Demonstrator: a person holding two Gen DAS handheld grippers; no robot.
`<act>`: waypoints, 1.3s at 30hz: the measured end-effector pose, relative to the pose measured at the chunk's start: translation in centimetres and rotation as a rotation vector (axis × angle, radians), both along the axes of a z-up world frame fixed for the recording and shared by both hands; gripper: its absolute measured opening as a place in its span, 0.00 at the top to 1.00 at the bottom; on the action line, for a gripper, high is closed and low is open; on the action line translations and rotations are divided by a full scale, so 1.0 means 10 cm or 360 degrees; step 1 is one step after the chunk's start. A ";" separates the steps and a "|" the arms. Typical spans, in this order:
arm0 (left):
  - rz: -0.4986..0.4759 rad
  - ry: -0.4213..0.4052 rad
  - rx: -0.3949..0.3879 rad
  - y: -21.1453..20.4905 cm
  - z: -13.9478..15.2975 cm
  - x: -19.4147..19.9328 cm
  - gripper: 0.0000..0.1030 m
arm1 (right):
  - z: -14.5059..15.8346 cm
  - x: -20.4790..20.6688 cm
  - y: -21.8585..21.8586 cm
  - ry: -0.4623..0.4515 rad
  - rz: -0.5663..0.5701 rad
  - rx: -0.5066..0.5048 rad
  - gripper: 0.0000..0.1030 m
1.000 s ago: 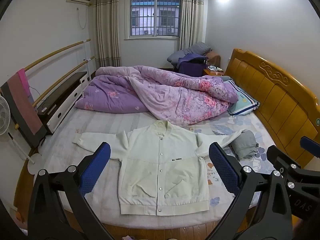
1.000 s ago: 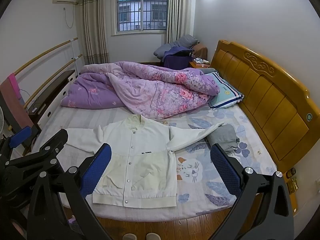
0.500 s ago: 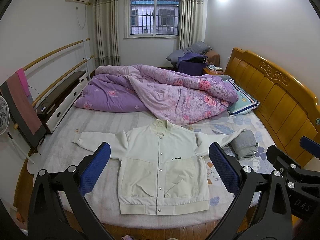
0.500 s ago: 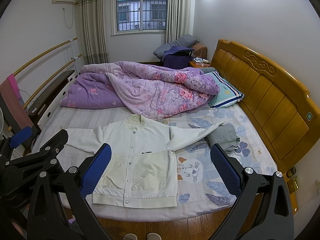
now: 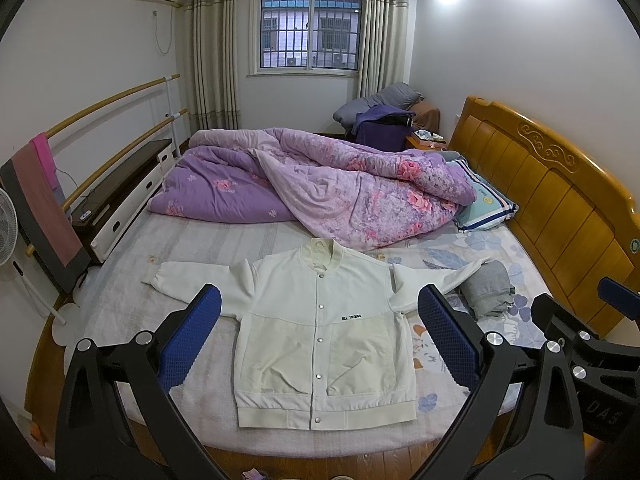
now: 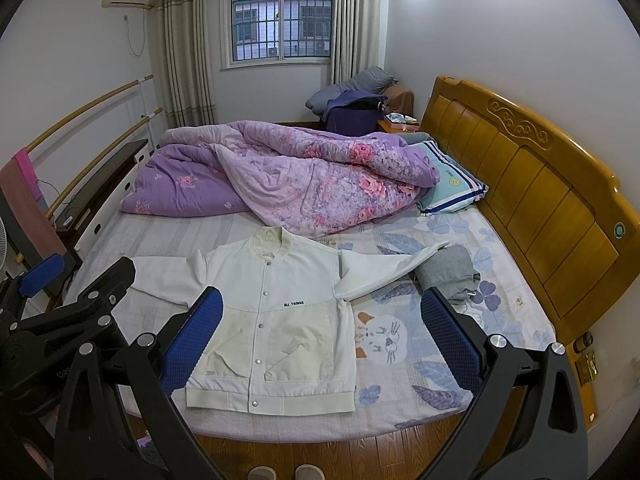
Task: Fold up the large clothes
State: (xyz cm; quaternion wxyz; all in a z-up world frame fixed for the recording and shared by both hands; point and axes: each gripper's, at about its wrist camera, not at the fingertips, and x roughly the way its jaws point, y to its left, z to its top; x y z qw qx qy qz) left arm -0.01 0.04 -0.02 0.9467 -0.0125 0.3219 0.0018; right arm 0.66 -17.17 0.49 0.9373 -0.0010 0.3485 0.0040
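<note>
A white snap-button jacket (image 5: 320, 328) (image 6: 276, 320) lies flat, front up, near the bed's foot edge, with both sleeves spread out to the sides. Its right-hand sleeve (image 6: 384, 270) reaches a folded grey garment (image 6: 448, 274) (image 5: 486, 292). My left gripper (image 5: 320, 340) is open, held in the air well short of the jacket, blue pads wide apart. My right gripper (image 6: 322, 340) is open too, also above the bed's foot and touching nothing. The left gripper shows at the left edge of the right wrist view, and the right one at the right edge of the left wrist view.
A crumpled purple floral quilt (image 5: 320, 184) fills the far half of the bed (image 6: 440, 360), with a striped pillow (image 5: 484, 204) by the wooden headboard (image 5: 560, 208). A dark bench and wooden rails (image 5: 112, 128) run along the left wall beside a fan (image 5: 8, 224). Wooden floor (image 6: 320, 448) lies below.
Both views drifted very slightly; the jacket and the other things on the bed have not moved, and both grippers stay open.
</note>
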 end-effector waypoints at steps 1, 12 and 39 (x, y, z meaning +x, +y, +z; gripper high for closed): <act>0.0000 0.0001 -0.0001 0.00 0.00 0.00 0.05 | 0.00 0.00 0.01 0.0000 0.0000 -0.0002 0.07; -0.0001 -0.0001 -0.0004 -0.01 -0.03 0.00 0.05 | -0.13 0.02 -0.02 0.0003 -0.0009 -0.0002 0.07; -0.0033 0.0028 -0.0007 0.07 -0.16 0.14 0.05 | -0.13 0.08 0.16 0.0041 -0.0052 -0.0014 0.07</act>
